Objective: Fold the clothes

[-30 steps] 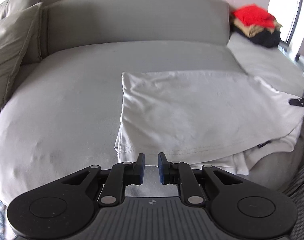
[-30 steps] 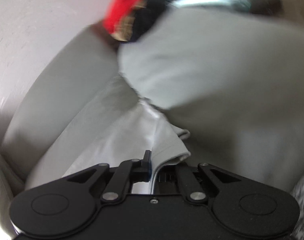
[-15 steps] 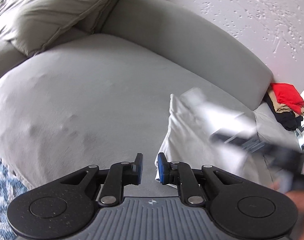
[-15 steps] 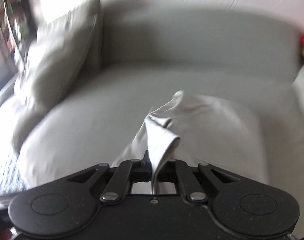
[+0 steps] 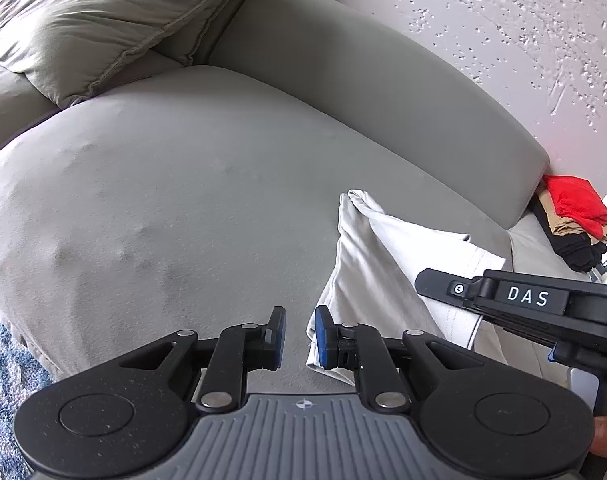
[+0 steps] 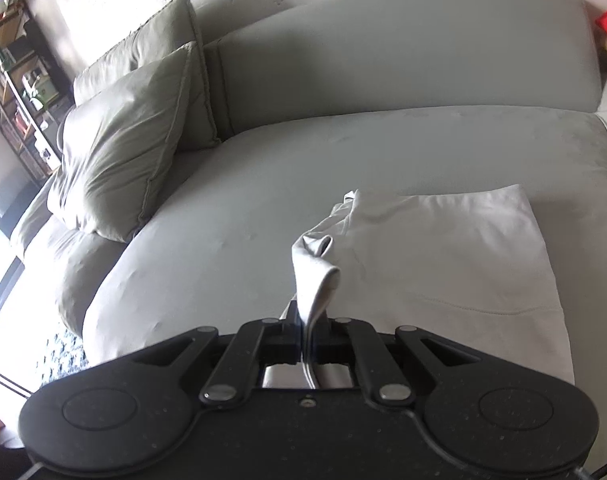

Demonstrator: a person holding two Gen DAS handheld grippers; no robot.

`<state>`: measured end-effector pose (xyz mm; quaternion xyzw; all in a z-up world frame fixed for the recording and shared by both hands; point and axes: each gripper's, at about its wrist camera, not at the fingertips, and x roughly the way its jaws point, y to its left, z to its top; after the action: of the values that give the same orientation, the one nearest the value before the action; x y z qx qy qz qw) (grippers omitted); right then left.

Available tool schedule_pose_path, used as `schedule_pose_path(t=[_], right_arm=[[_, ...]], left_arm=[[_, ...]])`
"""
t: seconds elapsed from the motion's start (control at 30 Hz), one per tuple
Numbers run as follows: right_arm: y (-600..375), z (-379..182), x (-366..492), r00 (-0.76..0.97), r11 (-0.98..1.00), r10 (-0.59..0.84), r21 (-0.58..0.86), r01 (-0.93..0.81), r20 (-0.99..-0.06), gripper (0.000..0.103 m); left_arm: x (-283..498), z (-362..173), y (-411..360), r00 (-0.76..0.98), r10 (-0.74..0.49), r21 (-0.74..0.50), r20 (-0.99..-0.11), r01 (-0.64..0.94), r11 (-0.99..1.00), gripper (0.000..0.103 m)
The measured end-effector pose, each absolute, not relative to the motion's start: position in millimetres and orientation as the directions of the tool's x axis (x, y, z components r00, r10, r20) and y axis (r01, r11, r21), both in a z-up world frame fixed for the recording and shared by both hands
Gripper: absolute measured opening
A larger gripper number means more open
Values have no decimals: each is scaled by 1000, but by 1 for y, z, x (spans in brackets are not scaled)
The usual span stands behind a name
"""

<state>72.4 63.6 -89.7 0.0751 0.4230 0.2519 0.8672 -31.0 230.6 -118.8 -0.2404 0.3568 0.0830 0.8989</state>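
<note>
The white garment (image 6: 443, 264) is now lying as a narrower folded panel on the grey sofa seat (image 5: 183, 200), ahead of and to the right of the left gripper (image 5: 299, 334); a second ago it was spreading much wider across the seat, so one fold has just been carried over. The right gripper (image 6: 305, 334) is gripping a bunched corner of the fabric, its jaws closed tight on the cloth, which is rising in a twisted loop directly above them. A second ago that gripper was sitting at the garment's far right edge; it is now appearing in the left wrist view just right of the left jaws, over the folded panel, so the edge has been swept across toward the left side. The left jaws are standing narrowly apart with nothing between them, the near-left corner of the garment lying just beside the right-hand pad; they are not holding it. Judgement: the fold is nearly placed but not released, and the carried corner is looking twisted, so it probably needs laying flat and aligning with the left edge before letting go. Outward: two grey cushions (image 6: 135, 152) are resting well left of the jaws, and a pile of red, tan and black clothes (image 5: 575, 220) is sitting far right by the backrest.
</note>
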Motion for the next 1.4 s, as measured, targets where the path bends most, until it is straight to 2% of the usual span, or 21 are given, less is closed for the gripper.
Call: schedule_pose_path(t=[0.2,0.3,0.37,0.43,0.63,0.7,0.73,0.8,0.83,0.93,1.07,1.23,1.4], right_arm=[[80,-91,65,455,840,513,319,-438,-728,6],[85,-97,66,357,793,558,353,-496,-750,15],[75,-92,63,330,749,620,412,-519,-712,28],[57,-82,59,346,728,655,437,-529,-672,31],[-26,-67,60,492,806,588,414,-423,-642,30],[-49,-69,61,540,845,532,370,-386,-652,20],[-58,-73,62,547,860,508,352,-371,-665,14],[-71,-81,64,553,880,473,328,-344,-686,14],[-75,-85,65,552,886,460,318,-337,-695,14],[-73,-100,67,537,896,430,268,-354,-726,14],[-63,-122,66,508,894,376,160,-418,-775,14],[-69,-122,45,492,881,329,75,-466,-806,14],[-93,-103,50,473,890,384,180,-420,-793,15]], left_arm=[[-38,-119,237,741,12,-390,-672,-368,844,12],[-40,-119,239,742,25,-395,-670,-385,834,12],[-40,-118,239,743,26,-395,-669,-385,834,12],[-41,-117,238,746,25,-393,-666,-379,838,12],[-28,-114,223,733,-17,-358,-680,-312,880,16],[-18,-111,212,729,-34,-323,-684,-261,910,17],[-12,-109,203,726,-42,-298,-686,-228,927,16],[3,-107,187,721,-53,-248,-690,-168,954,5],[10,-107,179,719,-54,-223,-693,-143,964,4],[37,-115,161,691,10,-104,-723,-123,987,4],[66,-142,161,521,173,65,-836,-219,974,4],[44,-134,168,529,203,86,-824,-237,968,6],[12,-118,186,580,200,56,-790,-256,965,10]])
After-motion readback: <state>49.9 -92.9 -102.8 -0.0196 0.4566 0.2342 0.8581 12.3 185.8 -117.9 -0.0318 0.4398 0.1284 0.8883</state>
